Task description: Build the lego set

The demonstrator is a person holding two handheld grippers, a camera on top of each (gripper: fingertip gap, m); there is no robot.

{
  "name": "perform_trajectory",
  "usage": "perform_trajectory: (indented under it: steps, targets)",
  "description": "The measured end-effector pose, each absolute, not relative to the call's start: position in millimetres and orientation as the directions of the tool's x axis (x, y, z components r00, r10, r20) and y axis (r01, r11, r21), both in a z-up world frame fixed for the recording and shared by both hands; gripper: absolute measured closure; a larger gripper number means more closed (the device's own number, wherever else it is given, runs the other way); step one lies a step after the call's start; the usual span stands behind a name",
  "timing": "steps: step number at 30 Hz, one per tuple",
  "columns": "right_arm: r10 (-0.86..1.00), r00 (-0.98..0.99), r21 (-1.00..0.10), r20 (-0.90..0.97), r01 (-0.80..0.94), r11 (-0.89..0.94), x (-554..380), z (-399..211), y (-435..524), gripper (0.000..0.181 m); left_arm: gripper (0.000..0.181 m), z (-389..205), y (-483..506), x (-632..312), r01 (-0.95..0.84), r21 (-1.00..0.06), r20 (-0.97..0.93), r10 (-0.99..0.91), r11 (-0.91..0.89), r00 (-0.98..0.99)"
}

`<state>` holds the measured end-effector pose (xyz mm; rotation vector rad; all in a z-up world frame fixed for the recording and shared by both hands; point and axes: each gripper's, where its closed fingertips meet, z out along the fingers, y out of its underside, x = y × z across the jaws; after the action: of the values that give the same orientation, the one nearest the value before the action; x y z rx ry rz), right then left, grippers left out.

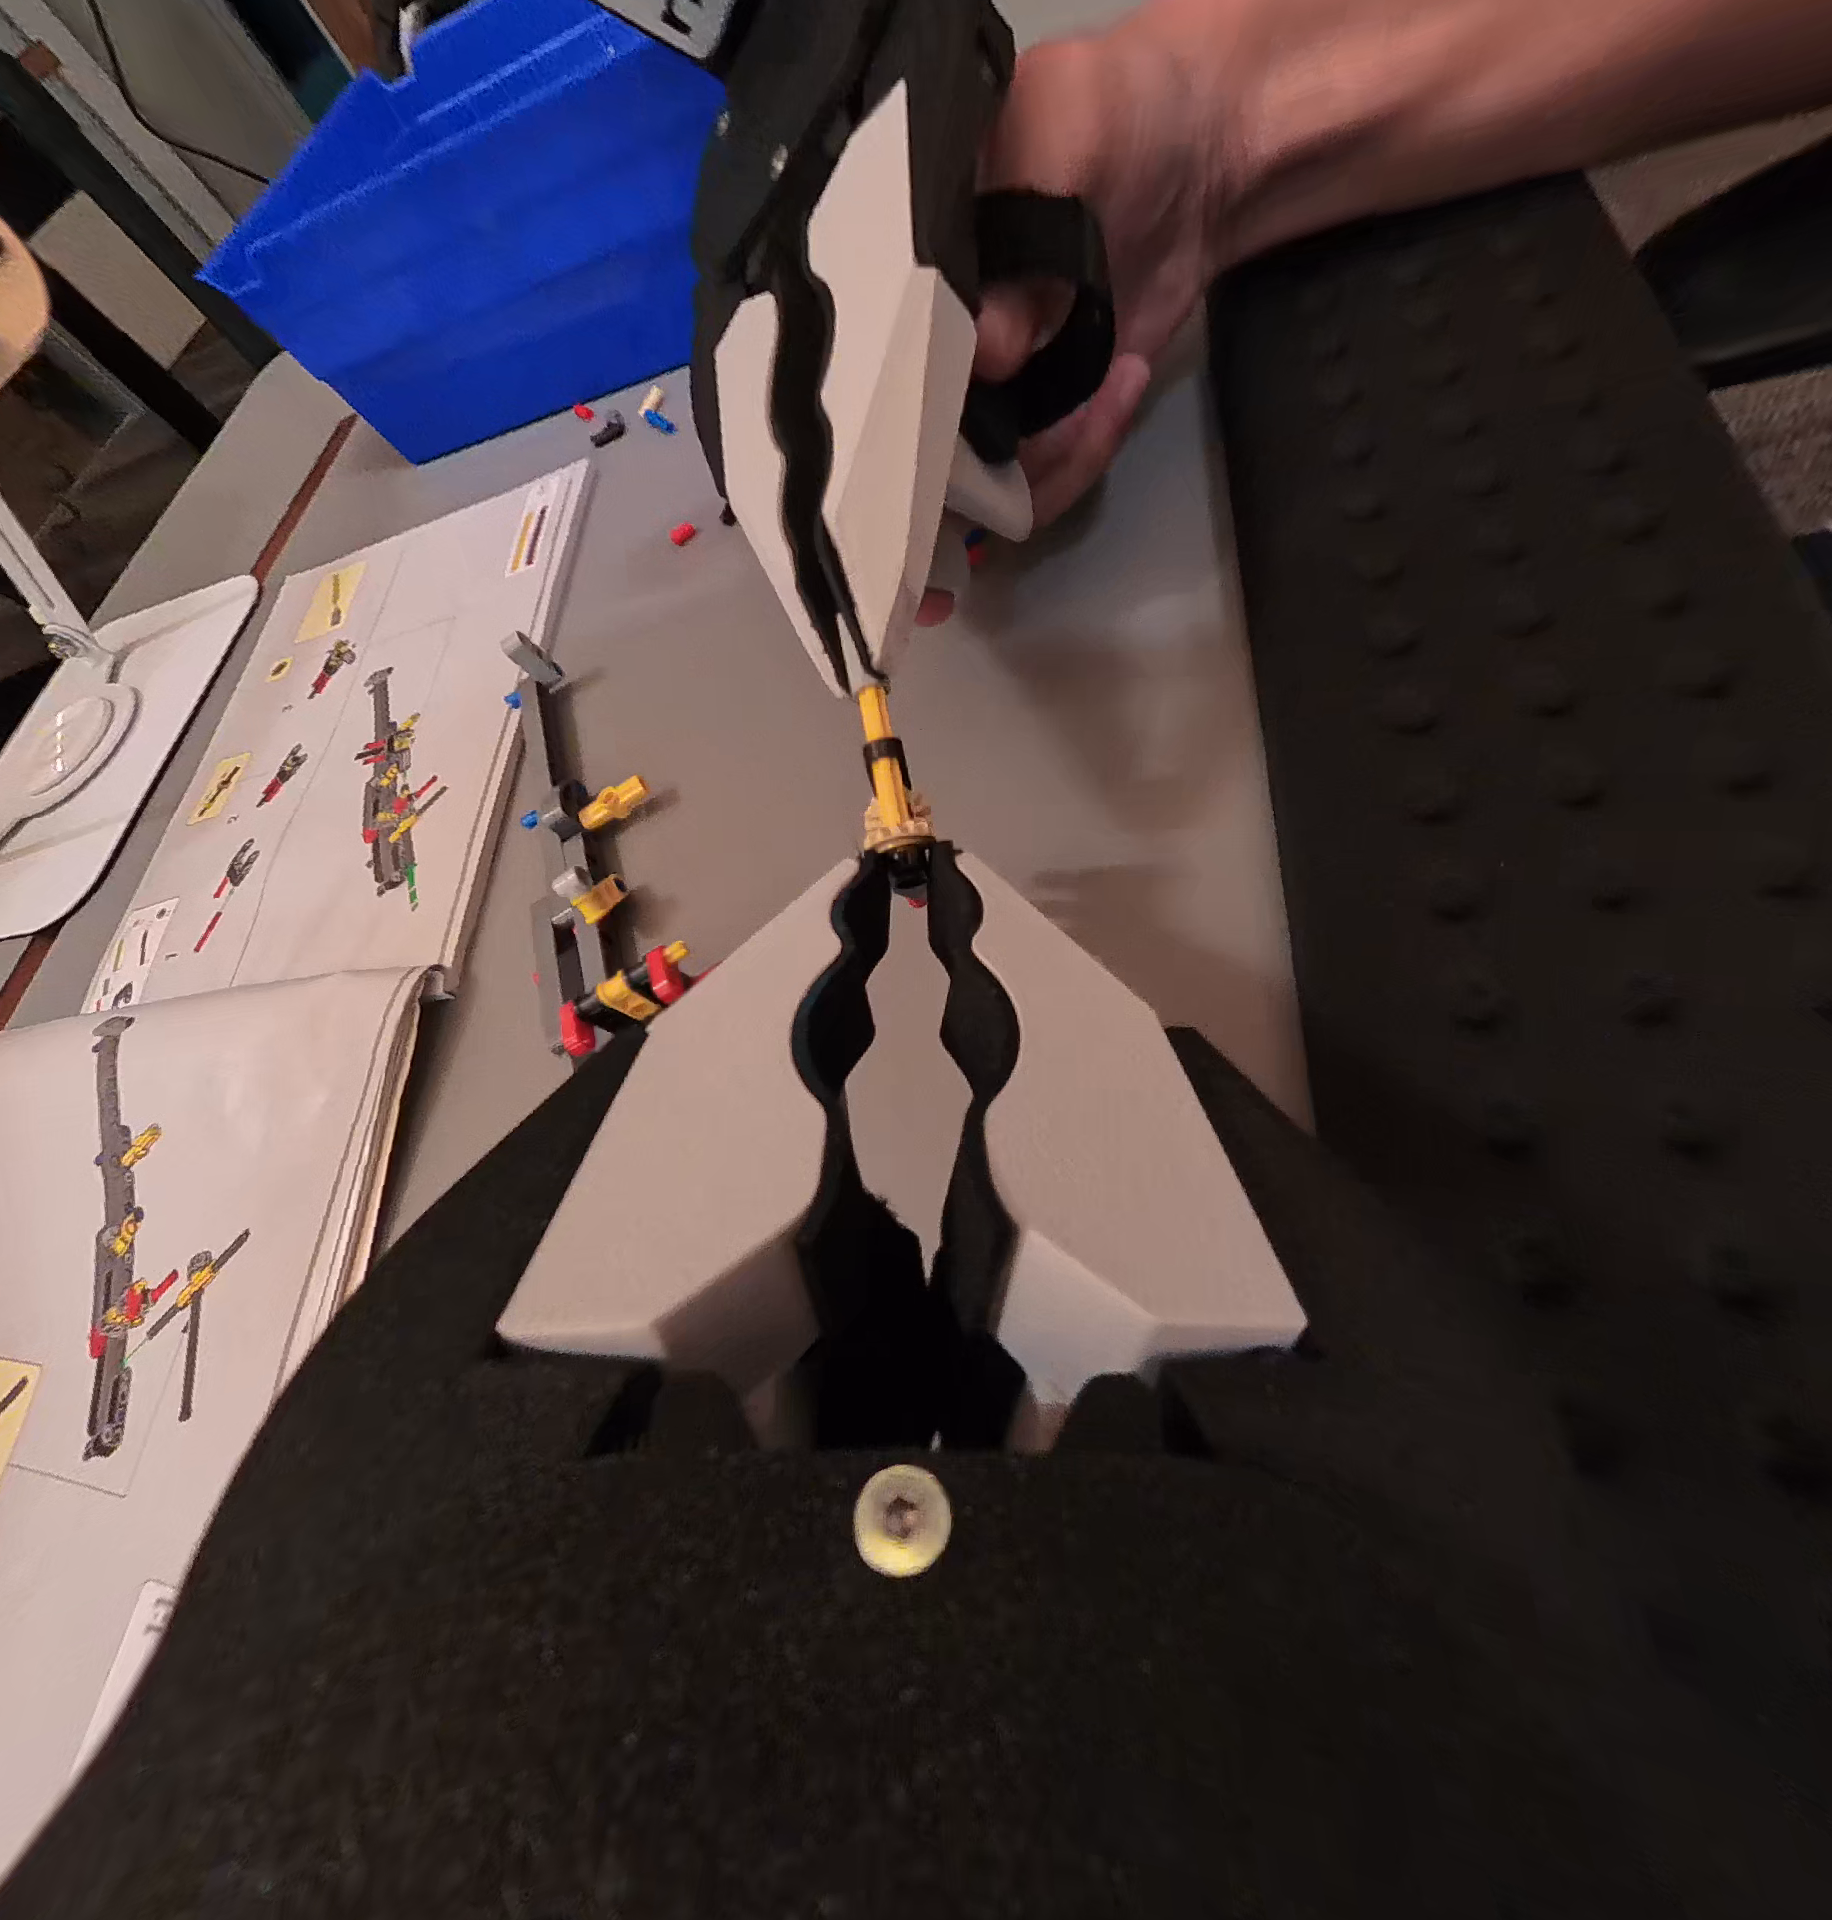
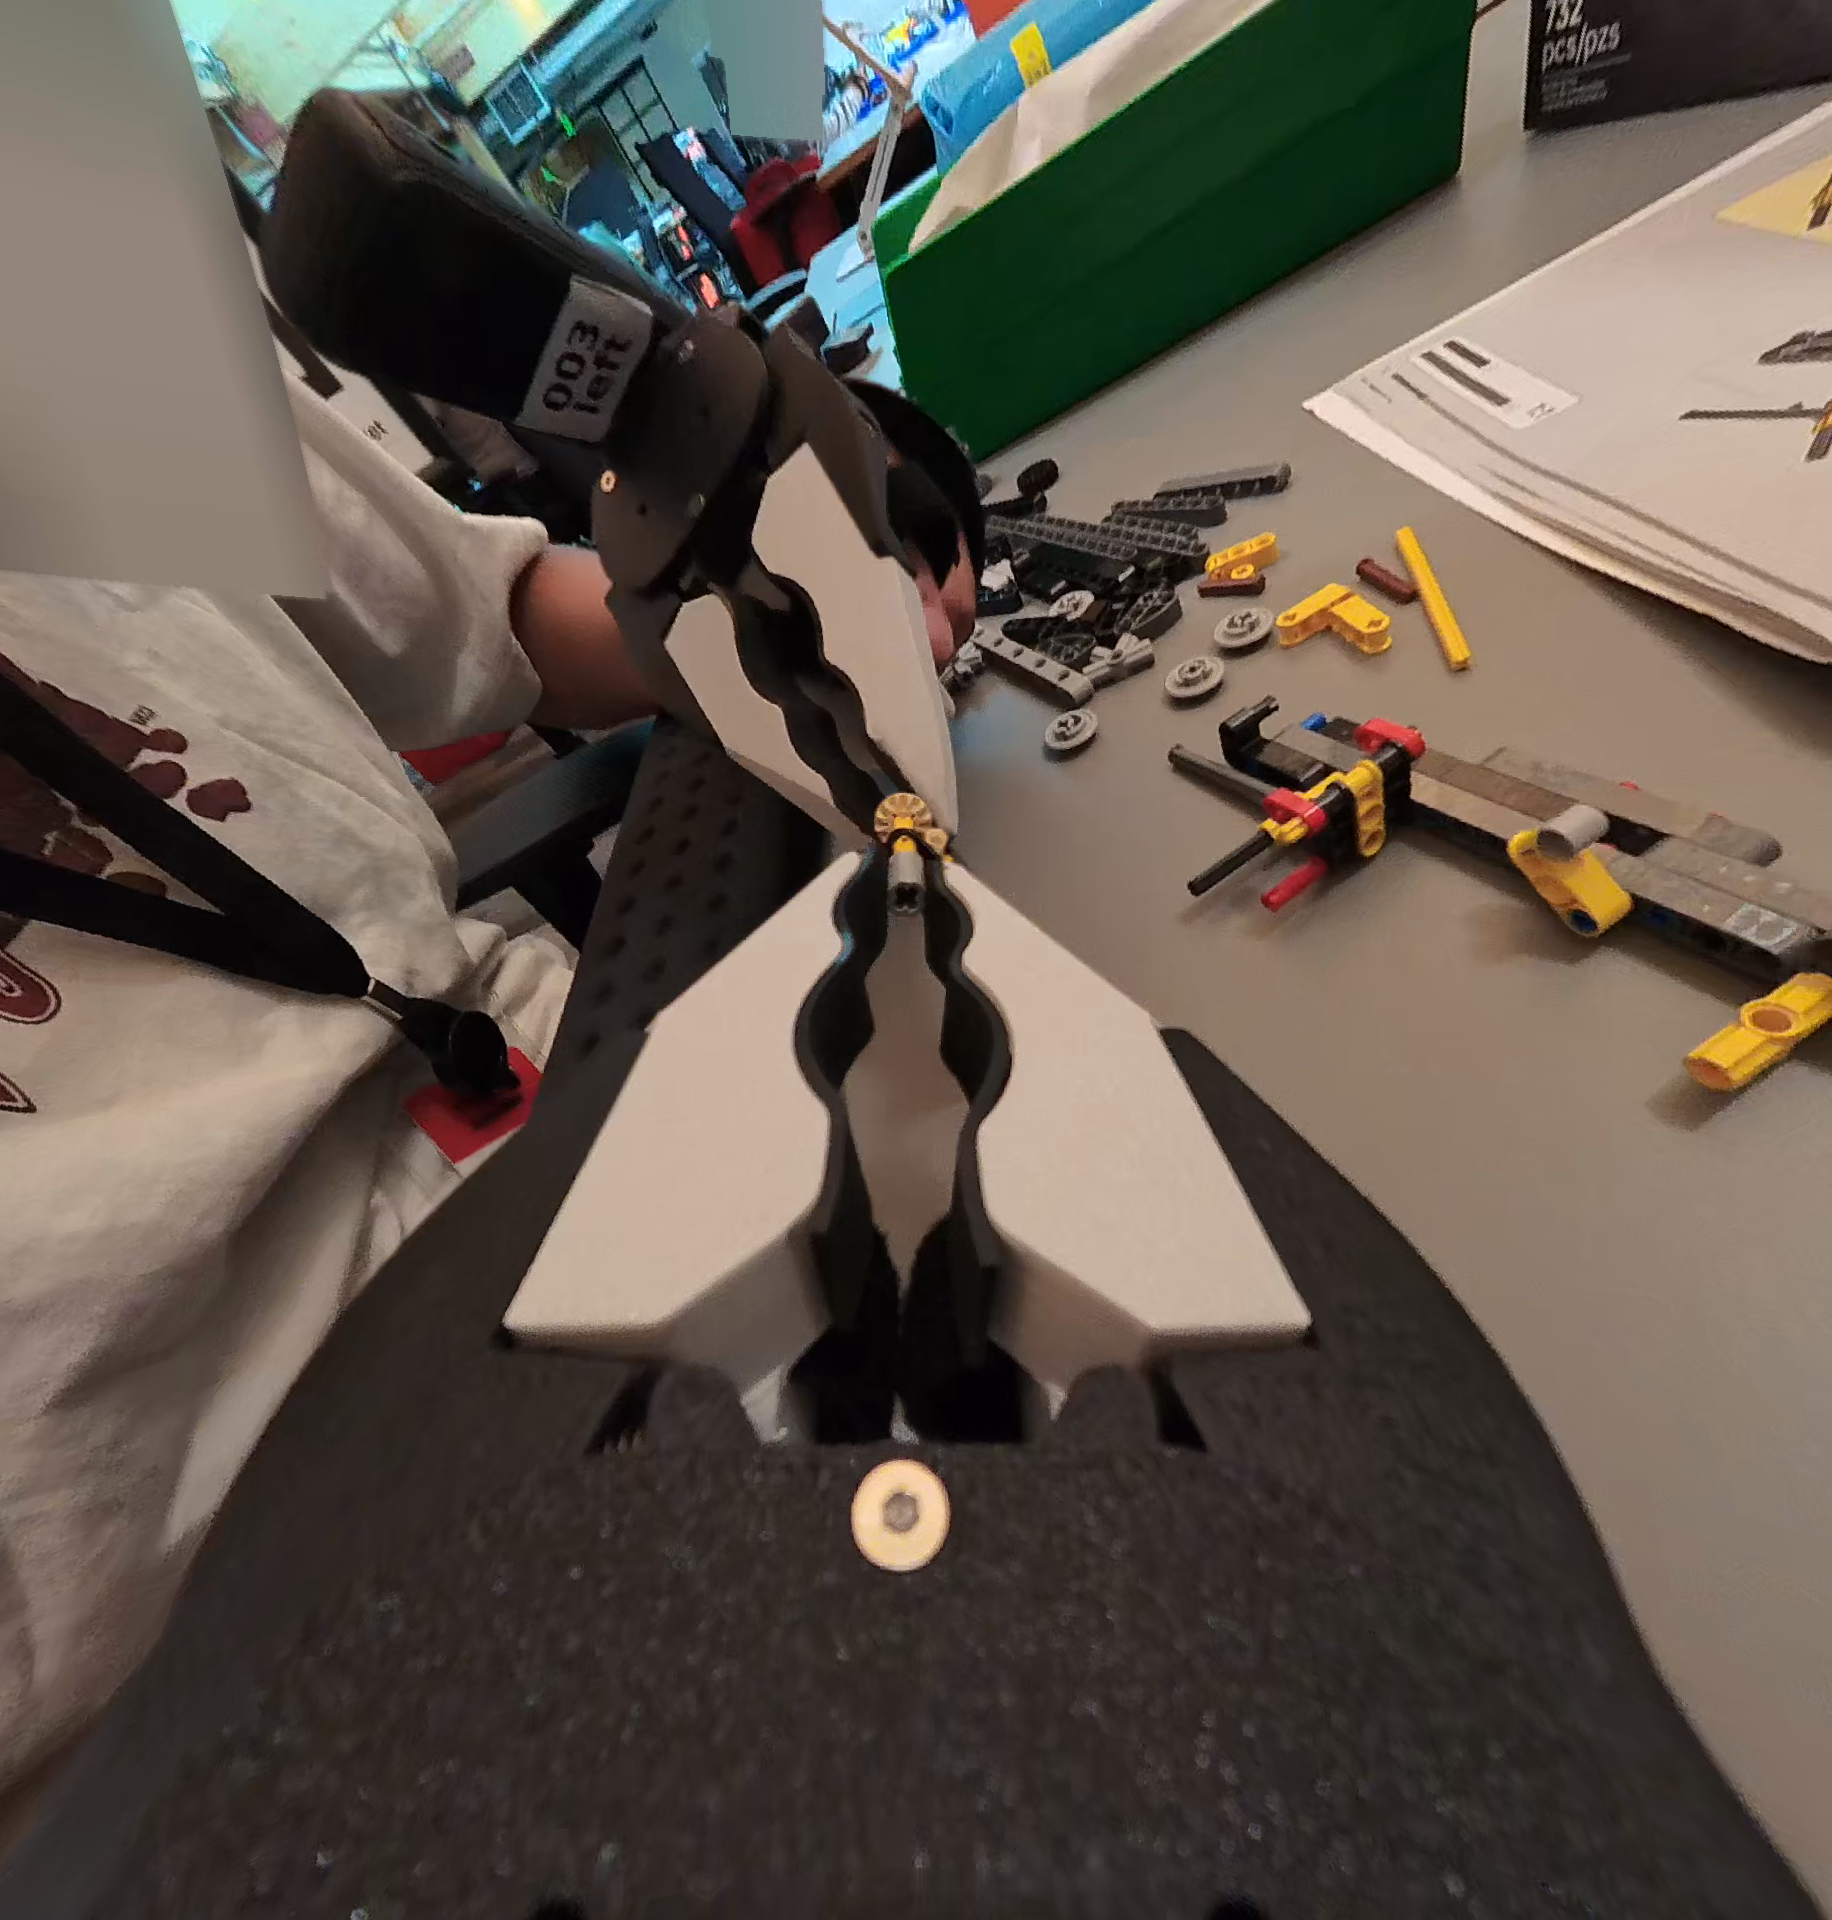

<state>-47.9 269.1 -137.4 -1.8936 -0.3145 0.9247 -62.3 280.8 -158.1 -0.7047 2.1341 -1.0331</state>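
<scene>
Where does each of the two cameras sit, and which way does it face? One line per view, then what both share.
Left wrist view: on the left gripper, facing across the table towards a blue bin; the right gripper and a hand show.
Right wrist view: on the right gripper, facing the person's shirt; the left gripper shows.
Shared: the yellow axle piece between both grippers, and the grey beam assembly.

Black tool (image 2: 907, 868), pale wedge fingers (image 2: 704, 1143), cream sleeve (image 2: 424, 603).
</scene>
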Motion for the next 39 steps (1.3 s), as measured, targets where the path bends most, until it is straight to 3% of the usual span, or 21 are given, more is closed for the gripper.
perform_trajectory:
  steps: [18,32,39]
  targets:
    - [0.55,0.718,-0.81,-0.427,-0.033,-0.586,-58,-170,269,0.175,0.175,-186,279,-63,-0.222,-0.687,-0.421,-0.628,0.692,-0.654]
    - [0.531,0.741,-0.844,-0.412,-0.09,-0.529,-53,-154,275,0.176,0.175,-172,283,-58,-0.199,-0.728,-0.432,-0.664,0.656,-0.61]
    - [0.525,0.741,-0.831,-0.418,-0.079,-0.551,-55,-160,272,0.176,0.175,-177,283,-60,-0.189,-0.694,-0.466,-0.633,0.695,-0.618]
